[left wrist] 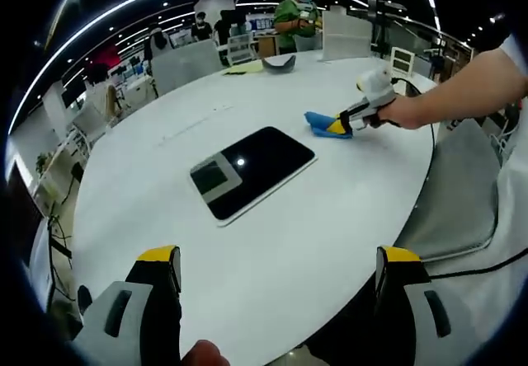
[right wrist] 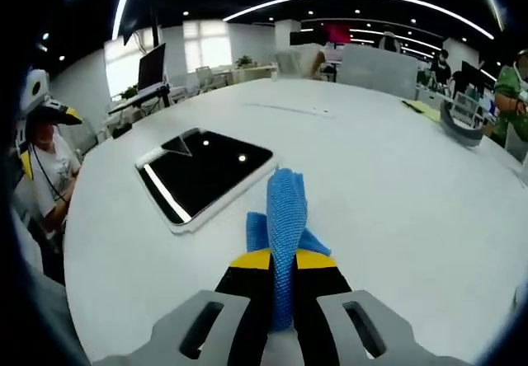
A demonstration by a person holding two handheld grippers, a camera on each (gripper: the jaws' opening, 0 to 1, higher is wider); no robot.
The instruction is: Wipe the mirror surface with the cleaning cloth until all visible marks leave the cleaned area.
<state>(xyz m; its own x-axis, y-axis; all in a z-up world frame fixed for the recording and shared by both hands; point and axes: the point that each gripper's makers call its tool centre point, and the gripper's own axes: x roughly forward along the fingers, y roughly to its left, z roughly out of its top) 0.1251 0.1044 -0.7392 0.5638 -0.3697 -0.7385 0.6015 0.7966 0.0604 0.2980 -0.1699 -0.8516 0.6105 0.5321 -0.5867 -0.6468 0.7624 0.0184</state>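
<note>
Large round white surface (left wrist: 346,209) carries everything; it also spans the right gripper view (right wrist: 396,176).

Mirror (left wrist: 252,171) lies flat on the surface, a dark rectangular pane with a pale border, reflecting ceiling lights. In the right gripper view the mirror (right wrist: 202,175) sits ahead and to the left of my right tool, apart from it.

Cleaning cloth (right wrist: 283,222), blue and knitted, is clamped in my right tool (right wrist: 282,260): jaws pressed together on the cloth, yellow tips touching it on both sides, cloth trailing forward onto the surface. In the left gripper view the same cloth (left wrist: 322,124) rests on the surface just beside the mirror's far right corner, not on the glass, with my right tool (left wrist: 346,122) closed on it and my hand (left wrist: 402,112) behind.

My left tool (left wrist: 276,260) hangs above the near edge of the surface, jaws wide apart, nothing between them, well apart from the mirror.

Far side of the surface: a yellow sheet (left wrist: 244,68) and a dark curved object (left wrist: 279,63).
</note>
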